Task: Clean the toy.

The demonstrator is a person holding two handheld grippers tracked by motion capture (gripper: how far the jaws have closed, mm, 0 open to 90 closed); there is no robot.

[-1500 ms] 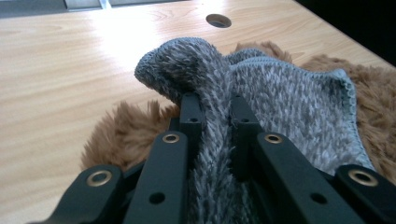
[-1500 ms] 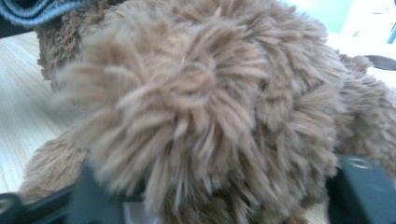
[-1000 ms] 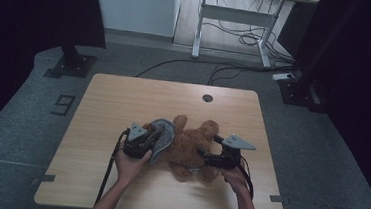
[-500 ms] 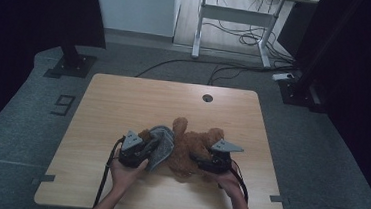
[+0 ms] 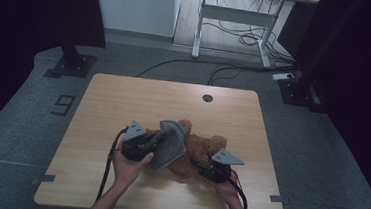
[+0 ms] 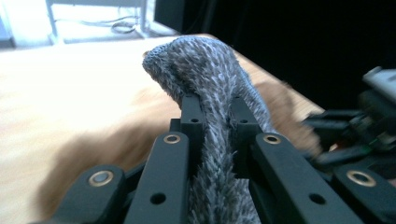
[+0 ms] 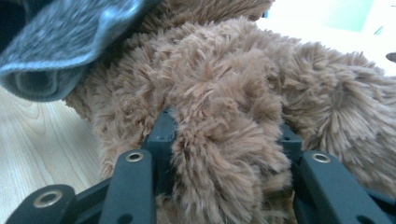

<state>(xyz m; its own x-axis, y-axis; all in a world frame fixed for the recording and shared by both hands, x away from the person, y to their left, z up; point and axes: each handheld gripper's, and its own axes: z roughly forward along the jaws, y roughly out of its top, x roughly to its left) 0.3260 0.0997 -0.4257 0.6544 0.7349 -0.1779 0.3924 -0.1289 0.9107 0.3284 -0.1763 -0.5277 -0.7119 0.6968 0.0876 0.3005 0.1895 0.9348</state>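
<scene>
A wooden table (image 5: 138, 101) carries a brown plush bear (image 5: 197, 153), which lies near the front edge, a little right of the middle. A grey knitted garment (image 5: 169, 143) is draped over the bear's left side. The left gripper (image 5: 143, 144) has its jaws clamped together on a fold of that garment and holds it raised off the bear. The right gripper (image 5: 203, 167) reaches in from the front right corner; its jaws have just been closing and now squeeze a tuft of the bear's fur.

Judging from this, the fur grip looks shallow, so the bear could slip free or drag along if the garment is pulled hard. The knit could also stretch or snag on a limb.
</scene>
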